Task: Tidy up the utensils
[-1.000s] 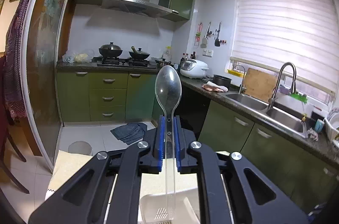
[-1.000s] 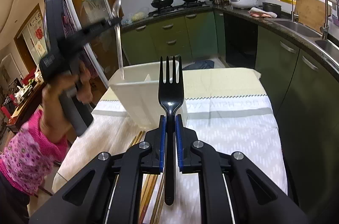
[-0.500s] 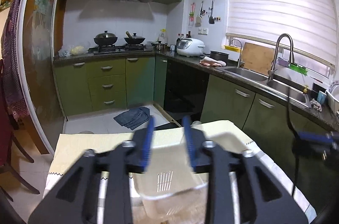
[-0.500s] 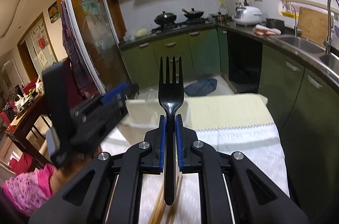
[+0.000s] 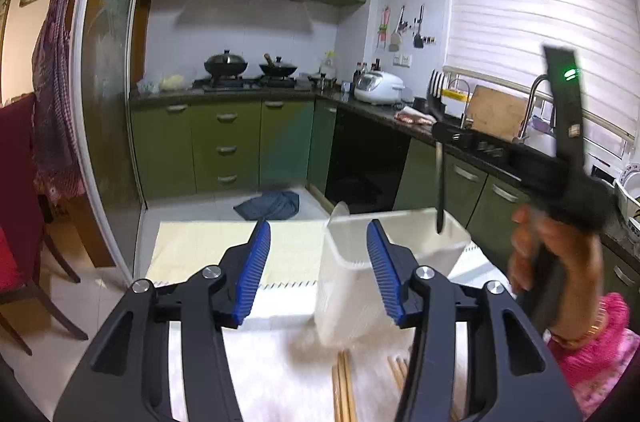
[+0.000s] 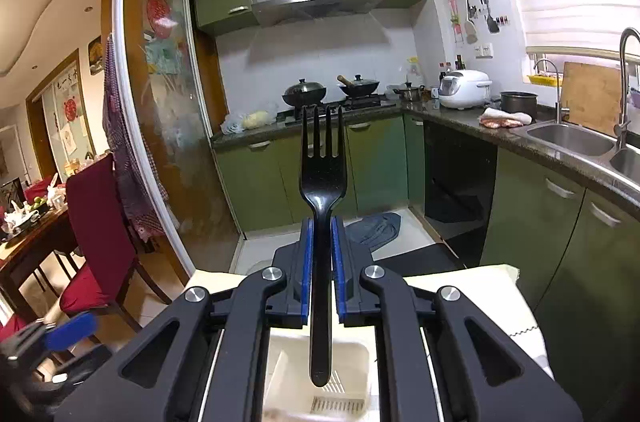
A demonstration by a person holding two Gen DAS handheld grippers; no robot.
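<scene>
My left gripper [image 5: 319, 254] is open and empty, low over the table beside the white plastic utensil holder [image 5: 352, 286]. A clear spoon [image 5: 338, 212] leans inside the holder at its far left corner. My right gripper [image 6: 320, 258] is shut on a black plastic fork [image 6: 322, 182], tines up. The fork's handle end hangs over the holder's open top [image 6: 344, 354]. In the left wrist view the right gripper [image 5: 452, 136] holds the fork [image 5: 439, 182] upright above the holder's right side.
Several wooden chopsticks [image 5: 344, 386] lie on the white tablecloth [image 5: 280, 374] in front of the holder. A red chair [image 6: 96, 230] stands to the left. Green kitchen cabinets [image 5: 224, 150] and a sink counter [image 6: 568, 138] lie beyond the table.
My left gripper opened, let the clear spoon go into the holder and drew back. My right gripper carried the fork up and over the holder's opening.
</scene>
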